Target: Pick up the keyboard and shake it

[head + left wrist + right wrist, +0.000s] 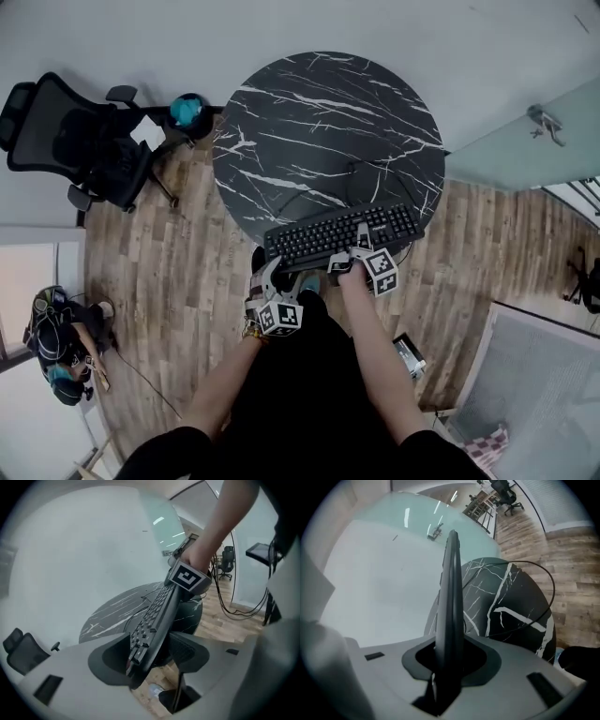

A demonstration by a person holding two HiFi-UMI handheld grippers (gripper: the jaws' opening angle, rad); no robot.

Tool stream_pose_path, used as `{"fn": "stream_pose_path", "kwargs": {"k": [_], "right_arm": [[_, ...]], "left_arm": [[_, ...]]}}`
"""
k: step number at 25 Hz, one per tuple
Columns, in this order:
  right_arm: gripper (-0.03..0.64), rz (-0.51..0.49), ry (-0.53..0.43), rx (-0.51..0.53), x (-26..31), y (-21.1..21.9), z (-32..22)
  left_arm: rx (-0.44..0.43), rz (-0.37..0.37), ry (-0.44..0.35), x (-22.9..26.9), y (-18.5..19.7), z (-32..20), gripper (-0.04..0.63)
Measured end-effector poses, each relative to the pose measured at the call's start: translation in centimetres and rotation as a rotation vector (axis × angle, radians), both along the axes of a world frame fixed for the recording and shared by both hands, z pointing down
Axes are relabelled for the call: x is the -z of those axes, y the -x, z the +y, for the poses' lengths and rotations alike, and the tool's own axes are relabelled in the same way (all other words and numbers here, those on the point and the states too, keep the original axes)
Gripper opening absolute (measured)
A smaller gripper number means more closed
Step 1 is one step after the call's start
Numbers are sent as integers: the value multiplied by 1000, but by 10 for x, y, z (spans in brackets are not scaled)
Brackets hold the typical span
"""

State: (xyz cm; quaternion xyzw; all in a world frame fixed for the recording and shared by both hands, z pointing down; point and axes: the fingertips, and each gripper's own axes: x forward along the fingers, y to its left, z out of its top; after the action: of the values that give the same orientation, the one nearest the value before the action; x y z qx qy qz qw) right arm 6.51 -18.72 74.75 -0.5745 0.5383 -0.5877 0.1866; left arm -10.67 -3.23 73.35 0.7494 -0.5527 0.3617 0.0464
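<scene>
- The black keyboard (342, 234) lies across the near edge of the round black marble table (319, 122), its front side overhanging towards the person.
- The right gripper (349, 262) is clamped on the keyboard's front edge, right of the middle.
- The left gripper (281, 279) has its jaws spread wide, with the keyboard's left end loose between them.
- A thin cable (534, 573) curves over the tabletop.
- An office chair (84, 141) stands on the wood floor (178, 281) to the left.

Far half of the round table (309, 112) bare, keyboard (342, 232) along its near edge, thin cable (552, 597) looping over the top, office chair (80, 141) well apart at left.
</scene>
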Motion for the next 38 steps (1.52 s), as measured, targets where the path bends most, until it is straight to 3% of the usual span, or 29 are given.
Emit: {"fn": "stream_pose_path", "kwargs": {"k": [4, 7, 12, 18, 21, 25, 27, 32, 35, 38], "right_arm": [[91, -133, 108, 201, -21, 21, 7], [101, -179, 135, 290, -26, 29, 13], [106, -293, 187, 403, -35, 37, 35], [86, -347, 117, 280, -32, 41, 48], [83, -334, 98, 220, -31, 49, 45], [81, -288, 95, 203, -26, 54, 42], [80, -290, 103, 159, -27, 51, 42], [78, -285, 99, 109, -27, 48, 40], [76, -310, 100, 62, -27, 48, 43], [75, -352, 97, 55, -24, 56, 45]], "left_arm": [[-3, -109, 15, -15, 22, -4, 207], [-43, -125, 24, -18, 35, -11, 204], [49, 16, 147, -27, 62, -15, 281], [77, 96, 196, -24, 69, 4, 291], [139, 223, 238, -15, 67, 21, 299], [295, 439, 276, -6, 68, 37, 307], [353, 492, 276, -3, 74, 42, 307], [406, 632, 270, 10, 77, 33, 307], [388, 777, 282, 24, 64, 30, 307], [428, 964, 327, 16, 51, 29, 307]]}}
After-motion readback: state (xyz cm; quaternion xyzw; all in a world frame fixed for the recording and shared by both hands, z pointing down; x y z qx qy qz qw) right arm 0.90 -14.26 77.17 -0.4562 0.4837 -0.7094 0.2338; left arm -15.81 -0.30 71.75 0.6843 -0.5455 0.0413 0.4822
